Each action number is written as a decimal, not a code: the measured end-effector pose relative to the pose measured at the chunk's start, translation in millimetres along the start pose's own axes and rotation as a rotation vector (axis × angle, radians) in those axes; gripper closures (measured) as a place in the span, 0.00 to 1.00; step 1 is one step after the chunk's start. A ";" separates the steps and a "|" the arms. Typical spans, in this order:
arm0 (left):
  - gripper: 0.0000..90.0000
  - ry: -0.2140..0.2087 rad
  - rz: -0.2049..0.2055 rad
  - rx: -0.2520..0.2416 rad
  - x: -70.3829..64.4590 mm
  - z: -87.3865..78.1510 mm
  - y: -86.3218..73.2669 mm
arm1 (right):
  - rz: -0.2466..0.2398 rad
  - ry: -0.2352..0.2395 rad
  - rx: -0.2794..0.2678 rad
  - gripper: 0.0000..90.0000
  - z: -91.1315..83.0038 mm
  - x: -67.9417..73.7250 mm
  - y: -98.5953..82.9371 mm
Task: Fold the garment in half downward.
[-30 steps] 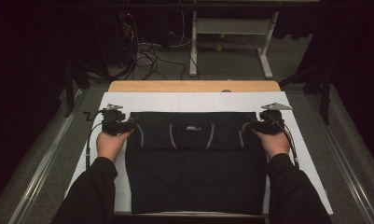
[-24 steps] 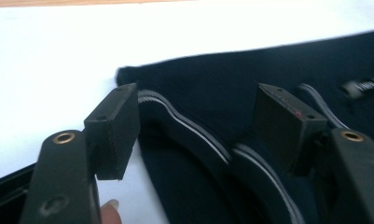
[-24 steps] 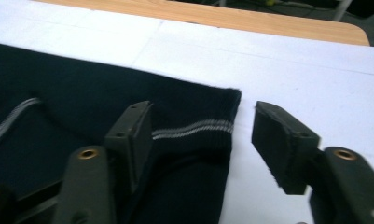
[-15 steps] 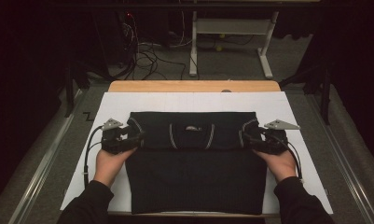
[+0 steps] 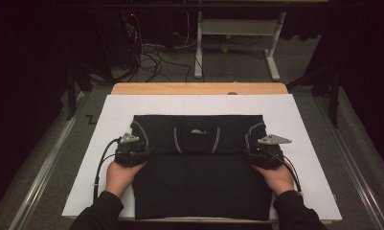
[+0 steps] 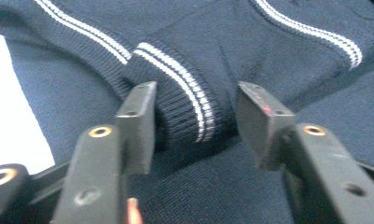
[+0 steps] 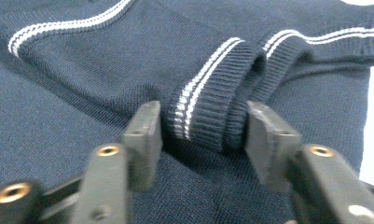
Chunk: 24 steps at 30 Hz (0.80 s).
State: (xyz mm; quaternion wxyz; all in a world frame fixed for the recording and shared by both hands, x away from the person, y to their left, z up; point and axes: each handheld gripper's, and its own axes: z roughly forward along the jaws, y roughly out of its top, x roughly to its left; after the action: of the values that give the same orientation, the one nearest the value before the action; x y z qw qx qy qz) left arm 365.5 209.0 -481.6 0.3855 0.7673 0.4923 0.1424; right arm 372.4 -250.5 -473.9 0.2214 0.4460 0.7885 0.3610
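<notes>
- Two dark-sleeved forearms come in from the near edge of the surface point(image 5: 79, 191), one hand on each tool
- The left tool point(image 5: 131, 152) lies at the left side of a dark navy sweater point(image 5: 199, 187); in the left gripper view its jaws stand apart on either side of a ribbed cuff point(image 6: 187, 109) with two white stripes, the left jaw against the cuff, the right one with a small gap, so the tool is released and grips nothing
- The right tool point(image 5: 266, 154) lies at the sweater's right side; in the right gripper view its jaws are also spread, flanking the other ribbed cuff point(image 7: 208, 107), close on both sides but not pressing it
- A cable point(image 5: 101, 165) loops out from the left tool over the white cover of the surface
- The sweater lies flat between the two tools, its upper part folded down toward the person so that the fold edge runs from one tool to the other, the sleeves tucked inward
- Beyond the tools, the neckline with a small label point(image 5: 197, 131) sits midway between them
- Farther off, a bare wooden strip point(image 5: 199, 88) of the surface, then floor with tangled cables point(image 5: 149, 57) and a white frame's legs point(image 5: 237, 43)
</notes>
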 end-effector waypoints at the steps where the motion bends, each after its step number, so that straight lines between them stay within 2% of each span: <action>1: 0.55 0.003 -0.003 -0.004 0.2 0.0 -0.7 | -0.005 -0.006 -0.005 0.61 -0.4 1.0 -0.3; 5: 0.62 0.015 0.018 -0.003 -2.8 0.6 -1.7 | -0.079 -0.043 -0.005 0.71 0.0 9.5 -0.8; 7: 0.65 0.021 0.030 -0.001 -4.2 1.0 -1.8 | -0.089 -0.045 -0.003 0.74 0.2 10.4 -0.8; 10: 0.69 0.017 0.034 -0.002 -4.4 1.3 -2.0 | -0.067 -0.031 -0.005 0.79 -0.1 8.1 -0.9; 13: 0.75 0.009 0.039 -0.003 -4.4 0.9 -2.2 | -0.068 -0.029 -0.009 0.85 -0.7 8.0 -1.1; 17: 0.77 -0.008 0.040 -0.008 -3.2 0.1 -1.9 | -0.064 -0.025 -0.019 0.87 -1.6 7.3 -1.3; 21: 0.78 -0.024 0.030 -0.043 -0.5 -5.1 0.0 | -0.037 -0.005 -0.054 0.88 -5.9 4.6 -1.6; 24: 0.78 -0.033 0.030 -0.067 -1.6 -11.8 2.4 | -0.043 -0.006 -0.085 0.88 -11.3 5.9 0.3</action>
State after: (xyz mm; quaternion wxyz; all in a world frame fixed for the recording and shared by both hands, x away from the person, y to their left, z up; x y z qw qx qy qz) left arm 359.3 212.5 -471.7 0.4167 0.7634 0.4695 0.1519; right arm 362.0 -249.5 -466.5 0.2504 0.4201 0.7812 0.3879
